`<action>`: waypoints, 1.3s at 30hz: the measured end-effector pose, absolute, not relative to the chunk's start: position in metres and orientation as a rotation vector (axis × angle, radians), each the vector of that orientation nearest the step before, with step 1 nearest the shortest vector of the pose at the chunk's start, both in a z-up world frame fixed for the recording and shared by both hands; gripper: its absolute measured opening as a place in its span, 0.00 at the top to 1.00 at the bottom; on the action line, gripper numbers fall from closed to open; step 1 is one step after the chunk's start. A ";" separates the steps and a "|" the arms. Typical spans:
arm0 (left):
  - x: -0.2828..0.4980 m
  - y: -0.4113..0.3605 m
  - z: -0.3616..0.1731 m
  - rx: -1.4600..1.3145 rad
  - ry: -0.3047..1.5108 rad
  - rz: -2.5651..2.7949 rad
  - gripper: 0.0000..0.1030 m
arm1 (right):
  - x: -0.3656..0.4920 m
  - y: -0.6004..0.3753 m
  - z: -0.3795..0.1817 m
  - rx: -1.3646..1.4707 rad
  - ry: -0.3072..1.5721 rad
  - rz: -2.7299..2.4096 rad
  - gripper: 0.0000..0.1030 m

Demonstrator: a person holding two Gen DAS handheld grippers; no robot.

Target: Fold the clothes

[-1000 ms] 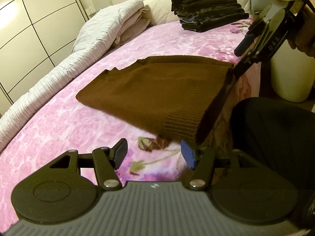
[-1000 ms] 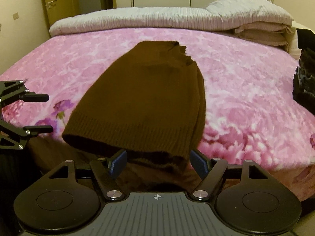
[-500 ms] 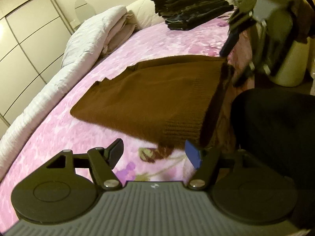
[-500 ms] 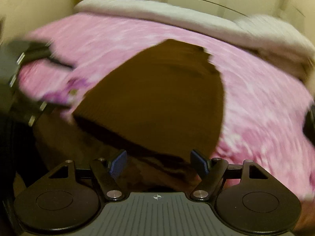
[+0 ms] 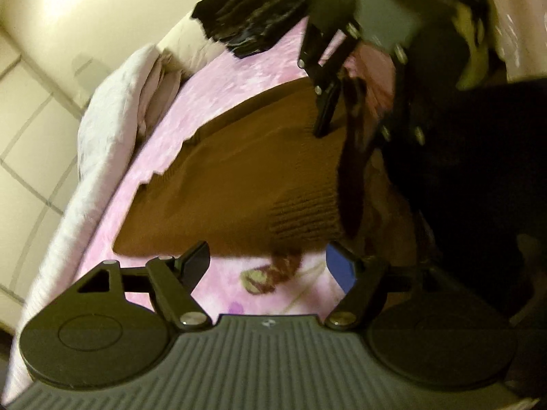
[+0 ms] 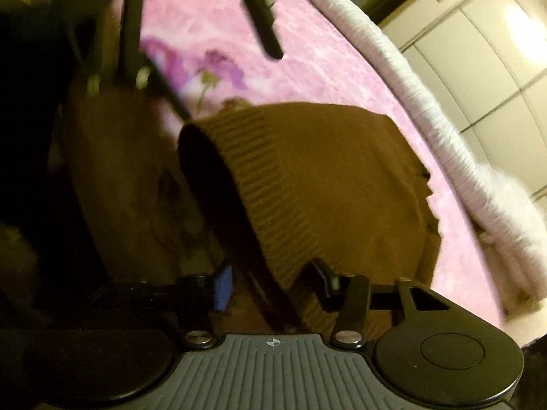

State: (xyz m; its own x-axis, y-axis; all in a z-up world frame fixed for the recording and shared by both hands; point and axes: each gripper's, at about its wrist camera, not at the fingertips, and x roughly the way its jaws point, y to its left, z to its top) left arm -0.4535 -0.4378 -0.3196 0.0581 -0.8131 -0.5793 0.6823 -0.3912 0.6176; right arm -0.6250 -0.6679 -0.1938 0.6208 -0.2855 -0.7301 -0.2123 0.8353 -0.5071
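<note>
While sweater [image 5: 246, 177] lies mid-frame on the bed [image 5: 239, 78], we close the right gripper [image 6: 273, 283] around its ribbed hem.
Left gripper [image 5: 266, 266] is widening, empty, just short of the hem, ready for the fold.

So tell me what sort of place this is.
Most likely a bedroom at home: a bed with a pink floral bedspread, a rolled white quilt along its far edge, panelled wardrobe doors behind, and a brown sweater laid out for folding.

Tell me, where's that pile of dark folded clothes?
In the left wrist view, the dark folded pile sits at the top, on the pink floral bedspread beyond the brown sweater.
</note>
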 end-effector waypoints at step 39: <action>-0.467 -0.513 -0.338 1.134 -0.354 -1.520 0.48 | -0.619 -0.705 -0.121 -0.462 0.710 -0.187 0.89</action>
